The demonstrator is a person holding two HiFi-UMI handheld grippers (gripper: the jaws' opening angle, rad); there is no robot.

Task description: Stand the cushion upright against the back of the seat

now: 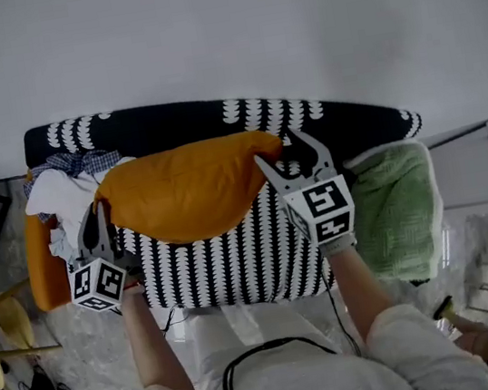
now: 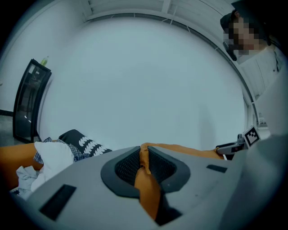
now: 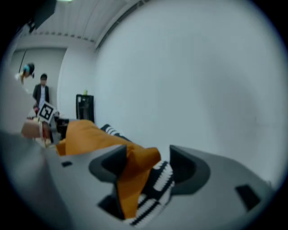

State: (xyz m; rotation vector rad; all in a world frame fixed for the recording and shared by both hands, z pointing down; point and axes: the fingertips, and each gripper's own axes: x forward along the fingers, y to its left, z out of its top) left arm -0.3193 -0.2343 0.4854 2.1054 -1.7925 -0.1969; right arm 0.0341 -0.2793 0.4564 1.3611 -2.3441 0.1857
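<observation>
My left hand-held gripper (image 2: 143, 155) clamps the orange cushion (image 1: 188, 189); my right hand-held gripper (image 3: 146, 158) stands released around its corner

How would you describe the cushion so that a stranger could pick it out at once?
Against the white wall stands a sofa with a black-and-white patterned cover. Across its seat, by the backrest, lies the cushion, one end pinched in the left gripper. It is plain orange, unlike the white clothes on one side and the green textile on the other.
</observation>
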